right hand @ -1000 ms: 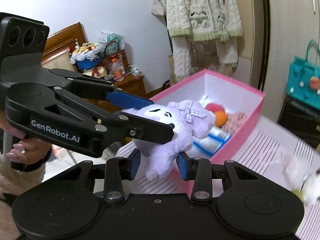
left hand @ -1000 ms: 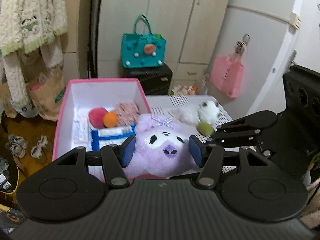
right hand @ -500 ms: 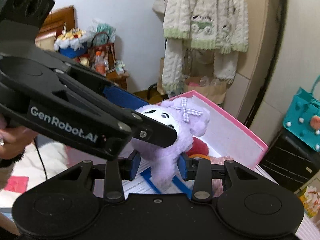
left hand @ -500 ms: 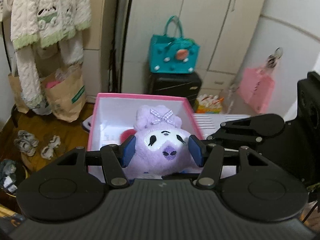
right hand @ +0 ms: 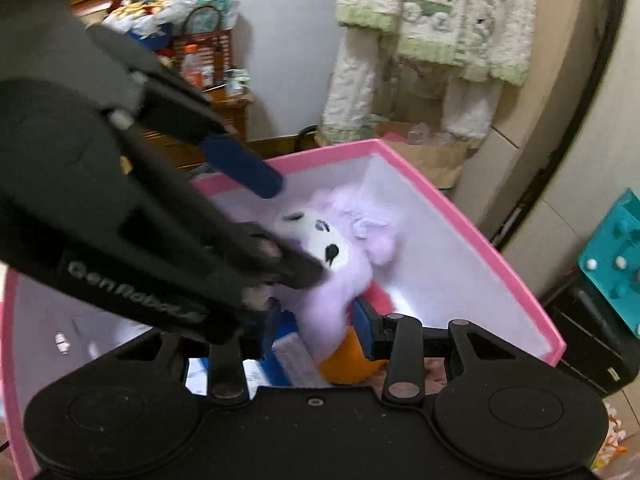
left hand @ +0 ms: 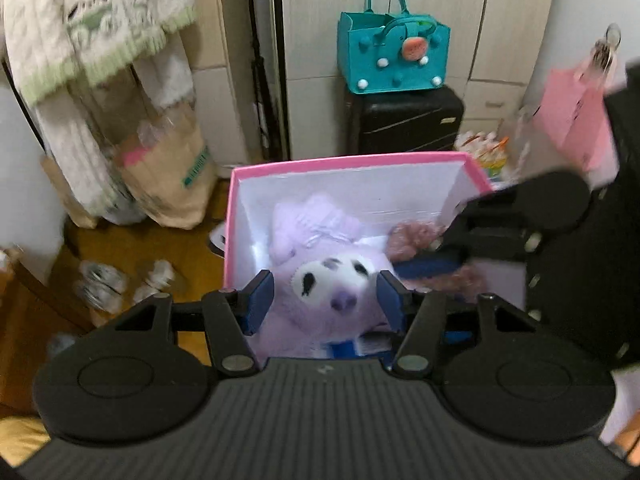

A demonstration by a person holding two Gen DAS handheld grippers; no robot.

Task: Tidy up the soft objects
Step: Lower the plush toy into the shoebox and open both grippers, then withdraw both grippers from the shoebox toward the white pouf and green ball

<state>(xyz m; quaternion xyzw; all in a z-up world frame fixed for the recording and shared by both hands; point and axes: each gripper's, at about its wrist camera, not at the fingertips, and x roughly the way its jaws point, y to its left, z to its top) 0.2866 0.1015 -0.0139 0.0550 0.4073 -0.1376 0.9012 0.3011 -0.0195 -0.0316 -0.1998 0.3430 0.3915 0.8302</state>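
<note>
Gripping the purple plush toy (left hand: 332,280) from both sides, the left gripper (left hand: 325,300) has its blue pads against the head while the right gripper (right hand: 320,322) pinches the lower body. Toy hangs inside the pink box (left hand: 304,160), above an orange ball (right hand: 346,364).

A lilac plush toy (left hand: 328,280) (face white) is seen inside a pink-rimmed, white-lined box (left hand: 352,160); a teal bag (left hand: 394,60) is dotted white.
</note>
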